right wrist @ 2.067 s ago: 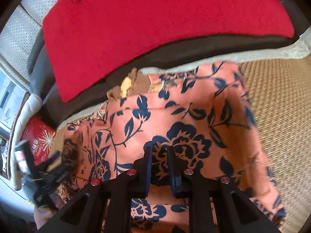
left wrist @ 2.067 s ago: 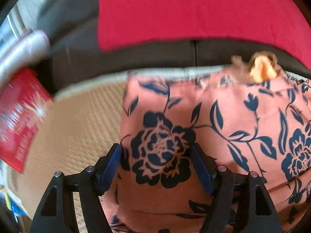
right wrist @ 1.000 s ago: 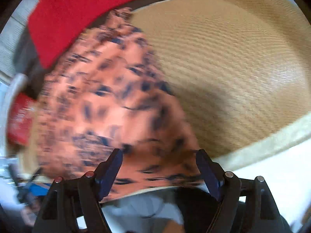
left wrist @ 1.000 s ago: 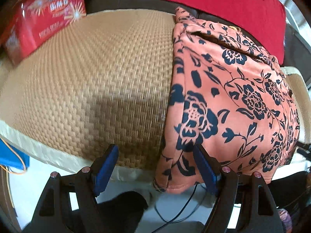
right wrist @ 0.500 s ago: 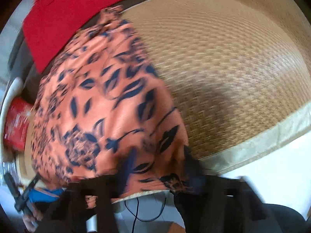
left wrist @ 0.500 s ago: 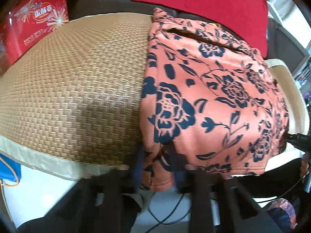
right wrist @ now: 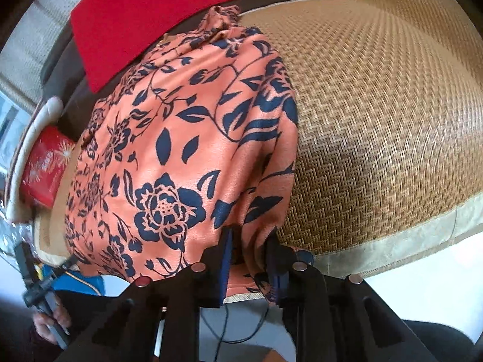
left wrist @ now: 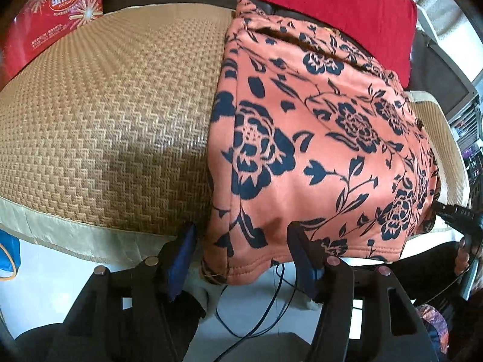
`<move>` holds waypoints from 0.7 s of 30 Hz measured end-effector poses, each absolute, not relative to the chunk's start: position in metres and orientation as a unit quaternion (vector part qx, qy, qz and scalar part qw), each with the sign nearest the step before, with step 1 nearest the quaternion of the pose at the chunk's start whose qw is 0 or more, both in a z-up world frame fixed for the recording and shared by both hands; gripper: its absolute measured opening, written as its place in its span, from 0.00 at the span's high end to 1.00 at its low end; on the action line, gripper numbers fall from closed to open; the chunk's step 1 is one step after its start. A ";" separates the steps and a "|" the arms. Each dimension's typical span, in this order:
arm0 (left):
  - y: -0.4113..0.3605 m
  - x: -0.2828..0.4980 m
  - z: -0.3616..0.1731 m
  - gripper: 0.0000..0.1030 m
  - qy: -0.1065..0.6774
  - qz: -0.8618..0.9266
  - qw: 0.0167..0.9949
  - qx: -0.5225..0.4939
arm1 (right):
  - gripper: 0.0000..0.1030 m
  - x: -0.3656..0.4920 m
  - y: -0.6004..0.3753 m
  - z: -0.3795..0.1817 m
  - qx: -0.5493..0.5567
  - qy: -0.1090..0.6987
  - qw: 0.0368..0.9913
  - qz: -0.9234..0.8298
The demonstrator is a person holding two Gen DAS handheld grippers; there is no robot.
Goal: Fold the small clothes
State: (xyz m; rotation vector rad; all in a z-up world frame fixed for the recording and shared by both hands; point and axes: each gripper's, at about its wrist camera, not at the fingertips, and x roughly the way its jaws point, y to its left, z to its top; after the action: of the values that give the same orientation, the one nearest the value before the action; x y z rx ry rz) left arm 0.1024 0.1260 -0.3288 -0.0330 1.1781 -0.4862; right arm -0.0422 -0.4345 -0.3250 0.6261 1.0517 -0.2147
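Observation:
An orange garment with dark blue flowers point(left wrist: 317, 126) lies folded on a woven straw mat point(left wrist: 105, 105), its near hem hanging over the mat's front edge. My left gripper point(left wrist: 241, 241) is open, its blue pads on either side of the garment's near left corner. In the right wrist view the garment point(right wrist: 181, 150) fills the left half. My right gripper point(right wrist: 249, 253) has its jaws close together around the garment's near right corner. The right gripper also shows at the right edge of the left wrist view point(left wrist: 455, 211).
A red cloth point(left wrist: 317, 3) lies on a dark sofa behind the mat. A red snack box point(left wrist: 54, 15) stands at the mat's far left. Cables point(left wrist: 256, 310) run over the pale floor below the mat's beige border point(left wrist: 45, 226).
Both grippers drew back from the garment's far part to its near hem. My right jaws went from wide open to nearly closed on the corner. My left jaws stay open.

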 end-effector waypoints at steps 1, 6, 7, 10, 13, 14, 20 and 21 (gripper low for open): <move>0.125 0.102 -0.331 0.41 0.553 -0.225 0.802 -0.011 | 0.76 -0.042 -0.436 -0.327 0.306 0.492 0.808 -0.103; 0.117 0.104 -0.336 0.86 0.559 -0.239 0.794 -0.014 | 0.76 -0.035 -0.450 -0.339 0.326 0.501 0.794 -0.111; 0.116 0.105 -0.336 0.92 0.559 -0.244 0.792 -0.020 | 0.75 -0.035 -0.449 -0.339 0.321 0.500 0.797 -0.109; 0.119 0.107 -0.331 0.93 0.554 -0.266 0.788 -0.042 | 0.80 -0.031 -0.440 -0.337 0.305 0.495 0.809 -0.087; 0.121 0.107 -0.320 0.94 0.548 -0.296 0.779 -0.068 | 0.88 -0.032 -0.436 -0.327 0.319 0.482 0.814 -0.060; 0.123 0.109 -0.315 0.94 0.546 -0.306 0.776 -0.081 | 0.88 -0.032 -0.437 -0.322 0.326 0.479 0.814 -0.051; 0.140 0.136 -0.274 0.94 0.525 -0.342 0.766 -0.141 | 0.88 -0.027 -0.459 -0.284 0.398 0.429 0.811 0.023; 0.140 0.141 -0.267 0.94 0.521 -0.345 0.767 -0.146 | 0.88 -0.022 -0.464 -0.275 0.409 0.417 0.811 0.034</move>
State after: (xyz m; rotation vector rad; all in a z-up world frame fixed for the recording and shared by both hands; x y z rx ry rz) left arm 0.1406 0.1399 -0.2668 -0.3167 1.1315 -0.7500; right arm -0.0221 -0.4638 -0.2749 0.8747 0.8901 0.0730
